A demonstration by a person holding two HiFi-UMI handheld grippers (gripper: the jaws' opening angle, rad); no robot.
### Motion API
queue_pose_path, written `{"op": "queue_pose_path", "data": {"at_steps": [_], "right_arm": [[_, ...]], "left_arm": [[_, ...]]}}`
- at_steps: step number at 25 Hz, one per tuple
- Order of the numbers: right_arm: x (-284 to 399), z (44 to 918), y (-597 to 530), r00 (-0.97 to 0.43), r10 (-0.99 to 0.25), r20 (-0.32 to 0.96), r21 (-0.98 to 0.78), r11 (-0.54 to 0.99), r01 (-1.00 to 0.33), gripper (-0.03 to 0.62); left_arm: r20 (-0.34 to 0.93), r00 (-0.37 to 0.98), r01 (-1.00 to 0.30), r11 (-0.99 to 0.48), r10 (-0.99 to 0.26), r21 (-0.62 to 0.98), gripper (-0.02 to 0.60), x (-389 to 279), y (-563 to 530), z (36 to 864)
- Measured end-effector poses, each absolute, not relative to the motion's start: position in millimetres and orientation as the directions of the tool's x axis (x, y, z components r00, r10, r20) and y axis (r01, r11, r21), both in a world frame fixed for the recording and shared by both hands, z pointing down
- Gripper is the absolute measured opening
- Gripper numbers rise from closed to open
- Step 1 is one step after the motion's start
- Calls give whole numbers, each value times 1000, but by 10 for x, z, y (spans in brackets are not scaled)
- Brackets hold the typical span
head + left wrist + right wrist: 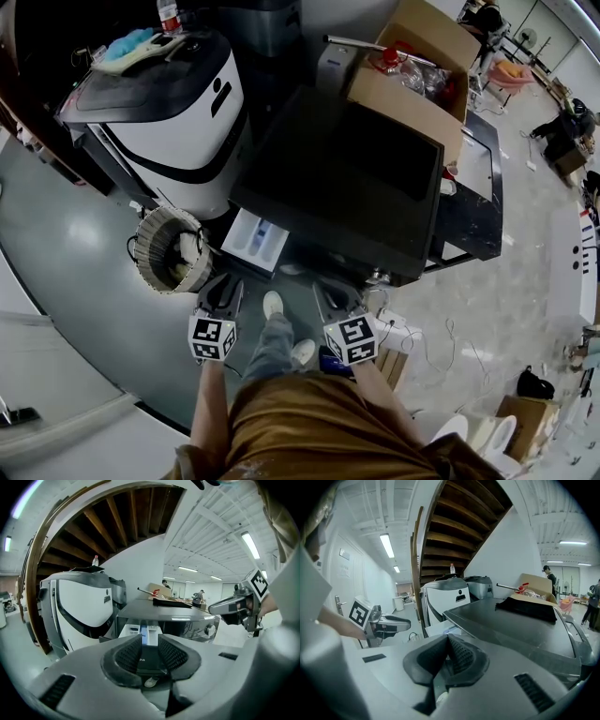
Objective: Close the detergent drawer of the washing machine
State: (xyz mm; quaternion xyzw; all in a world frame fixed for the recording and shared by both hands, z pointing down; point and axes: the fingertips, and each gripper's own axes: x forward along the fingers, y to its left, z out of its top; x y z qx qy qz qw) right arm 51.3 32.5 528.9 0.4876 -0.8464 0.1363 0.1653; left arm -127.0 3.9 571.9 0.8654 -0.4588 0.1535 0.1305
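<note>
The dark washing machine [347, 178] stands in front of me, and its white detergent drawer [255, 239] is pulled out at the front left corner. My left gripper [223, 292] hovers just short of the drawer. In the left gripper view its jaws [150, 651] stand open with nothing between them, and the drawer [149, 632] shows through the gap straight ahead. My right gripper [336, 298] hangs to the right, in front of the machine's face. Its pads [459, 653] meet at the tips, holding nothing. The drawer [440, 629] lies to its left.
A white and black appliance [178, 103] stands left of the washer, with a round wicker basket [169, 248] on the floor beside the drawer. An open cardboard box [412, 66] sits behind the washer. A black cloth [529, 607] lies on its top. My shoes [272, 305] are between the grippers.
</note>
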Motion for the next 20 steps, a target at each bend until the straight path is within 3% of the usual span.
{"op": "queue_pose_path", "data": {"at_steps": [20], "right_arm": [[587, 5593, 0, -475, -726, 497, -83, 506, -859, 12]], "left_arm": [[472, 520, -830, -552, -712, 81, 110, -1278, -285, 6199]]}}
